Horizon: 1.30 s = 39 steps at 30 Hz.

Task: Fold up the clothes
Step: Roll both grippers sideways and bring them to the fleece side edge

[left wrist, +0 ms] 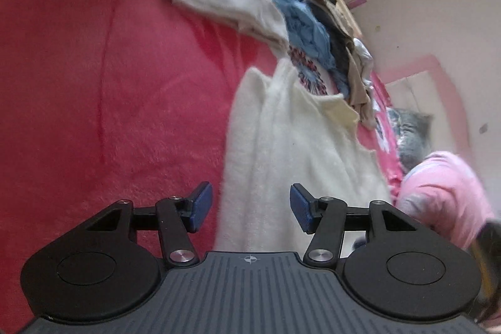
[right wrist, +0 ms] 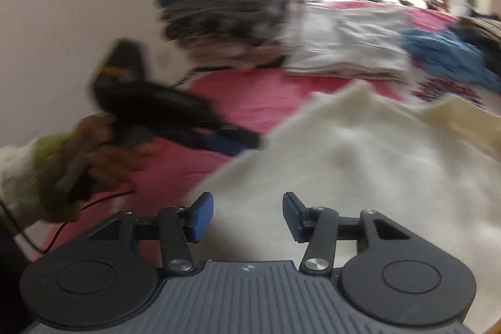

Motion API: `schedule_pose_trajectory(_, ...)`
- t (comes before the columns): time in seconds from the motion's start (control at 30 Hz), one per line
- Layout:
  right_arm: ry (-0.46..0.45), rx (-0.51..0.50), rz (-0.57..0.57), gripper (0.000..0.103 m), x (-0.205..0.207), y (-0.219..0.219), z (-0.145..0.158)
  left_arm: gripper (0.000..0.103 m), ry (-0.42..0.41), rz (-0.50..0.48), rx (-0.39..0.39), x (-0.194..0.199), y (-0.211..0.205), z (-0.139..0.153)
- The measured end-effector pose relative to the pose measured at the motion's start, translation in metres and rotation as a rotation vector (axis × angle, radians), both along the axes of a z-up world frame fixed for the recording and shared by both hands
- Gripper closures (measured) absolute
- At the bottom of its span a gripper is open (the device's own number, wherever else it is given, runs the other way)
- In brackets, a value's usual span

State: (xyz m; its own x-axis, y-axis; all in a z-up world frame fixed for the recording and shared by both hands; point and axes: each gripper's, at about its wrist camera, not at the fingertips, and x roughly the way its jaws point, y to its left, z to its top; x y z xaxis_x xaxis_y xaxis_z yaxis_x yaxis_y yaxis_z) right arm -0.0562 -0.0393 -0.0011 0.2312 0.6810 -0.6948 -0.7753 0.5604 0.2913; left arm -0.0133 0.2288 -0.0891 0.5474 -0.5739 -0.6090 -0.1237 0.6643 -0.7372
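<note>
You are between grips on the cream sweater [left wrist: 300, 152], which lies on the pink bed cover [left wrist: 109, 99] near the folded stack [right wrist: 231, 17]. Your left gripper [left wrist: 250, 205] and right gripper [right wrist: 247, 216] both have their fingers spread and hold nothing. Next, I judge, you pinch an edge or sleeve and fold it across.

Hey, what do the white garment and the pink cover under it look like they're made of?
White garment: probably a fuzzy knit or fleece; its surface is matte and its edges hairy. Pink cover: likely a plush, short-pile blanket; soft nap with a faint crease line. Blur leaves both uncertain.
</note>
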Motion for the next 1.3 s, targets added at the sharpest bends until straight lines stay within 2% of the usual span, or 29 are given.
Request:
schedule_pose_trajectory(0.17,-0.054,-0.020,0.085,0.046,-0.026,0.031,-0.002,0.048,0.046,0.020,-0.097,0.001,0.012,-0.012)
schedule_pose_trajectory(0.3,-0.136,-0.114,0.145,0.041,-0.039,0.056,-0.020,0.048,0.080,0.000,-0.109,0.006,0.016,-0.019)
schedule_pose_trajectory(0.43,-0.249,-0.201,0.200,0.030,-0.053,0.073,-0.034,0.045,0.084,-0.019,-0.100,0.008,0.011,-0.018)
schedule_pose_trajectory(0.57,-0.373,-0.276,0.236,0.026,-0.068,0.084,-0.044,0.045,0.108,-0.067,-0.110,0.002,0.007,-0.019)
schedule_pose_trajectory(0.9,-0.566,-0.454,0.272,0.024,-0.085,0.106,-0.076,0.041,0.152,-0.088,-0.154,0.004,0.005,-0.028)
schedule_pose_trajectory(1.03,-0.608,-0.472,0.228,0.025,-0.083,0.107,-0.076,0.041,0.174,-0.121,-0.172,0.006,-0.001,-0.026)
schedule_pose_trajectory(1.13,-0.600,-0.467,0.195,0.025,-0.078,0.106,-0.074,0.041,0.179,-0.120,-0.181,0.005,-0.001,-0.025)
schedule_pose_trajectory(1.3,-0.661,-0.499,0.197,0.025,-0.083,0.118,-0.081,0.041,0.192,-0.101,-0.228,0.002,0.002,-0.028)
